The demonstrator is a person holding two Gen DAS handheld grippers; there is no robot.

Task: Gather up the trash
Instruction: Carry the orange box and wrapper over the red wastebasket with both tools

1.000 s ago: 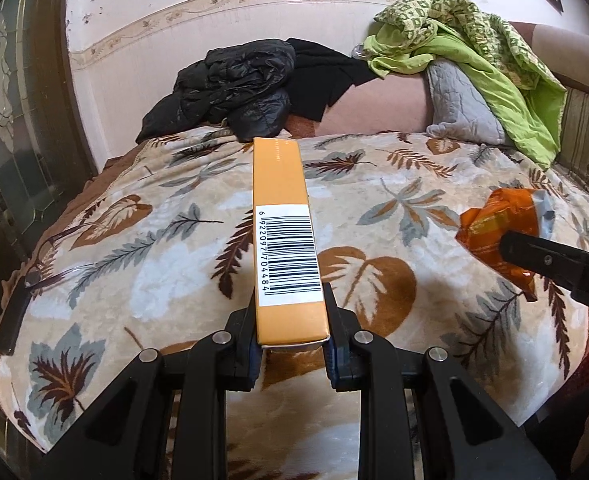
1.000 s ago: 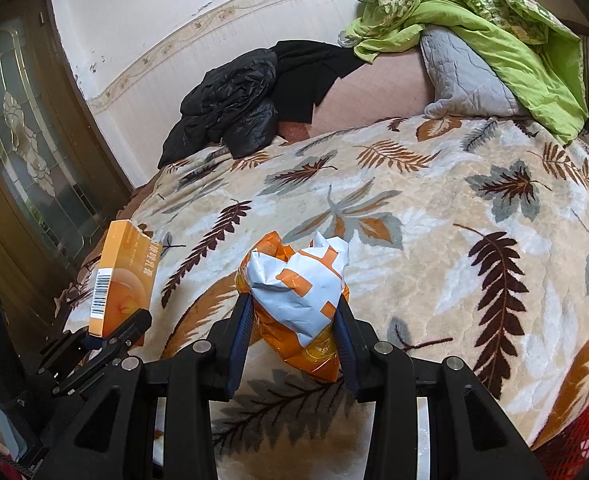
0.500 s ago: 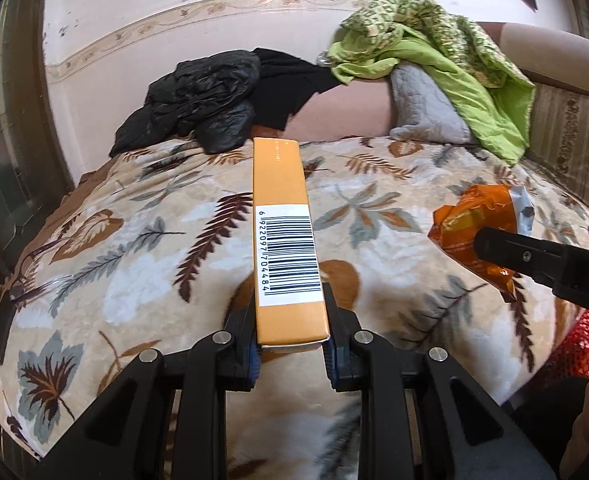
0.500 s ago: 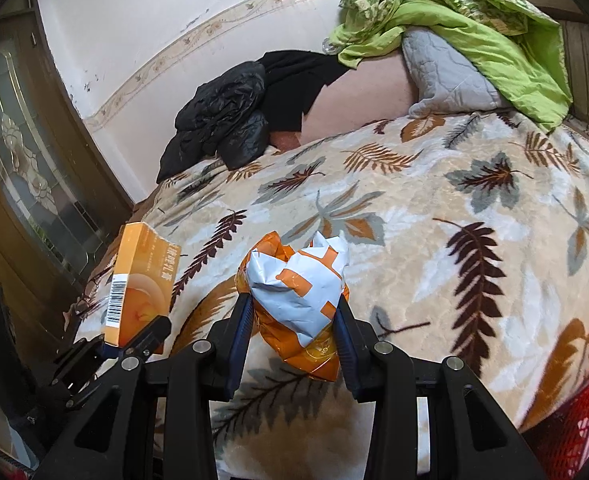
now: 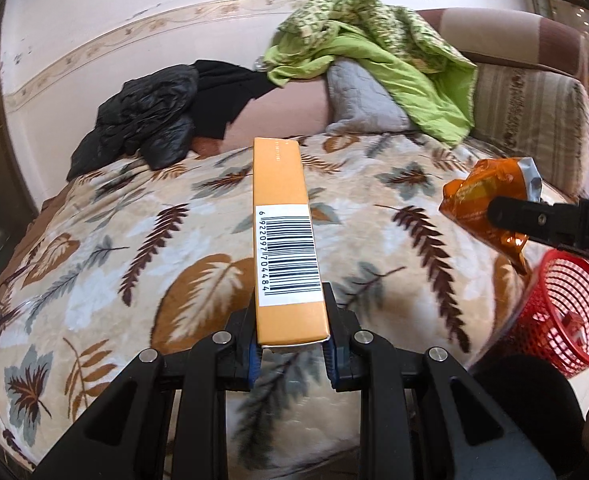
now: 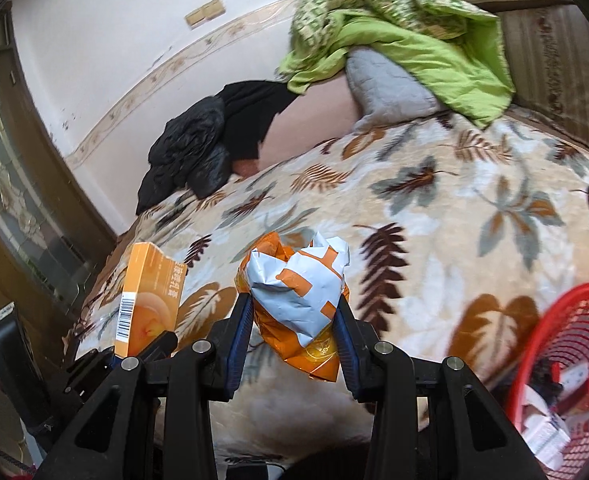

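Note:
My left gripper (image 5: pixel 292 320) is shut on a long orange box (image 5: pixel 284 232) with a barcode label, held above the foot of the bed. The same orange box (image 6: pixel 148 304) appears at the lower left of the right wrist view. My right gripper (image 6: pixel 294 320) is shut on a crumpled orange and white wrapper (image 6: pixel 300 292). In the left wrist view that wrapper (image 5: pixel 490 200) shows at the right, pinched by the right gripper's black fingers (image 5: pixel 534 216). A red mesh basket (image 6: pixel 566 364) with several packets inside stands at the lower right, beside the bed; the basket (image 5: pixel 562 312) also shows in the left wrist view.
A leaf-patterned blanket (image 5: pixel 134 240) covers the bed. Black clothes (image 5: pixel 154 120), a grey pillow (image 5: pixel 358 96) and a green quilt (image 5: pixel 394 60) lie at its far end by the wall. A dark door with patterned glass (image 6: pixel 10 188) stands at the left.
Both grippers have drawn back from the bed and swung right, still holding the box and the wrapper. The red basket has come into view at the lower right.

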